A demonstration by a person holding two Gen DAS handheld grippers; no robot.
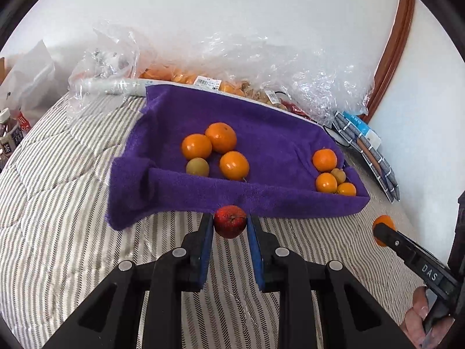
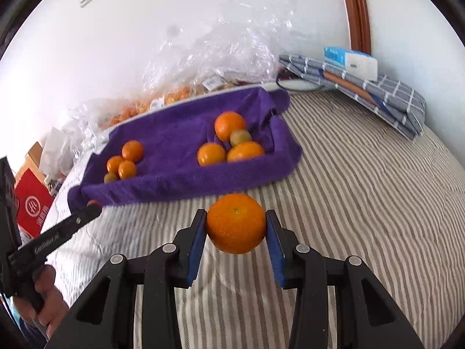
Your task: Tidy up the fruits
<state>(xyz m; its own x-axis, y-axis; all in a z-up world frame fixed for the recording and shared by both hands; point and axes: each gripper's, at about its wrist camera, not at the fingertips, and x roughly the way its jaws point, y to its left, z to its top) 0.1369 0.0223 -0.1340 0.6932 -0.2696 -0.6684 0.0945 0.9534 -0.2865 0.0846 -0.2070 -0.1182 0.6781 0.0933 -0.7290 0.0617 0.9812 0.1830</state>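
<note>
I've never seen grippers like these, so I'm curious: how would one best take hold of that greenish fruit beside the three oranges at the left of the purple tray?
Probably from above, fingers closing across the widest middle of the greenish fruit. It is round, so any diameter works, but oranges crowd it and the purple towel wall rises just before it, blocking a low approach.

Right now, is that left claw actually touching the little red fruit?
Touching. In the left wrist view, both blue pads of the left gripper press the red fruit, held above the striped bedcover.

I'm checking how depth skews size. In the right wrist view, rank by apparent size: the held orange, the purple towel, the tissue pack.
1. Purple towel
2. Held orange, enlarged by nearness
3. Tissue pack
</note>
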